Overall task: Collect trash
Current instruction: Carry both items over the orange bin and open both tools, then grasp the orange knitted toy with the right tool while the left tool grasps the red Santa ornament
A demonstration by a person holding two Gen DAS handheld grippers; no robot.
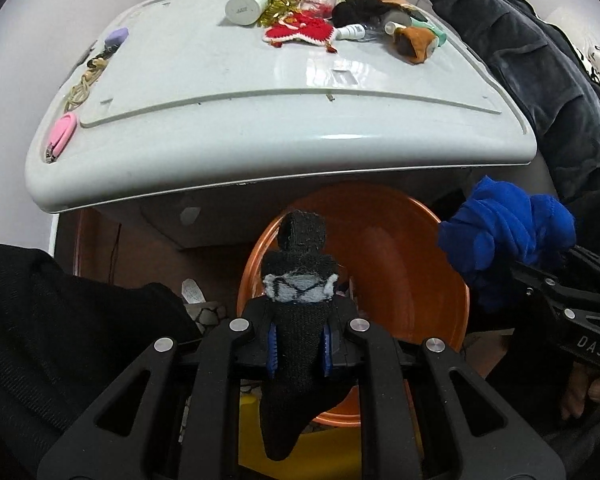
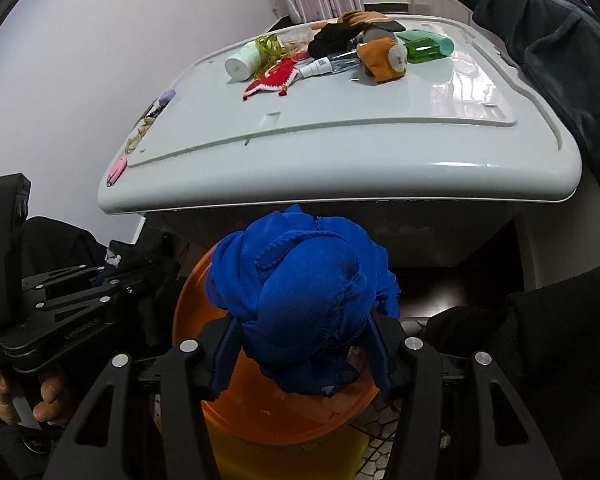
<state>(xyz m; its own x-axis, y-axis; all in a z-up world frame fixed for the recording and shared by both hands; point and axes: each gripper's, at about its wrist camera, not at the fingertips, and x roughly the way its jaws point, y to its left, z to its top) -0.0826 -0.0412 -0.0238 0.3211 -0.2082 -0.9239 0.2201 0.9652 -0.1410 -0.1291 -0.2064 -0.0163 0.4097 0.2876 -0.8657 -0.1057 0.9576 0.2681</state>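
Grippers, one in each hand, hang above an orange basin (image 1: 400,280) that sits low on a yellow stand in front of a white appliance lid (image 1: 220,120). The left gripper (image 1: 300,340) is clamped tight on a black sock (image 1: 296,344) with a grey patch; the sock's long axis runs along the fingers, its cuff pointing forward over the basin and its toe drooping back toward the camera. The right gripper (image 2: 304,340) is roughly half open, its pads pressing a balled-up blue cloth (image 2: 304,292). Both bundles sit directly over the basin's bowl, so the next move looks like a straight drop. What can be seen of the basin's inside looks bare. On the lid, well behind, lie bottles, a red knitted piece (image 1: 300,30), a brown sock (image 2: 382,60) and other clutter.
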